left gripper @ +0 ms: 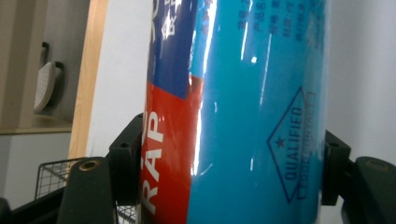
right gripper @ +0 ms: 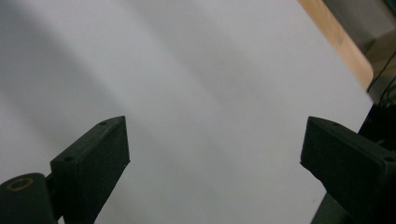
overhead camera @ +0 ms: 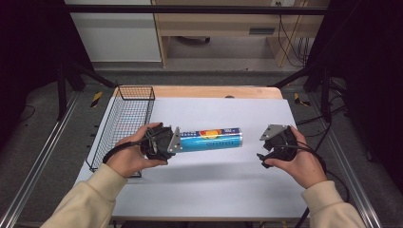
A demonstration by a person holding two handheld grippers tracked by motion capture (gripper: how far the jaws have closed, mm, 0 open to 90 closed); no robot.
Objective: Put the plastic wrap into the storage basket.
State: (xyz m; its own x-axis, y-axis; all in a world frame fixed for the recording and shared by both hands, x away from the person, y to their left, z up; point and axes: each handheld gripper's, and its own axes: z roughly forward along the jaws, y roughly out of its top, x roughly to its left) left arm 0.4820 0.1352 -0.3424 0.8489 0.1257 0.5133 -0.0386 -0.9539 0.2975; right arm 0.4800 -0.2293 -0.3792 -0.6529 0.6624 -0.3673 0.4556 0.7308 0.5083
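Observation:
A long blue box of wrap, with red and dark blue print, is held lengthwise over the white mat. My left gripper is shut on its left end. In the left gripper view the box stands between both black jaws, which press on its two sides. My right gripper hovers to the right of the box's free end, apart from it. In the right gripper view that gripper is open, with bare white mat between its jaws.
A black wire basket stands at the table's left edge, just behind my left hand. The white mat covers the wooden table. Dark frame posts rise at both sides.

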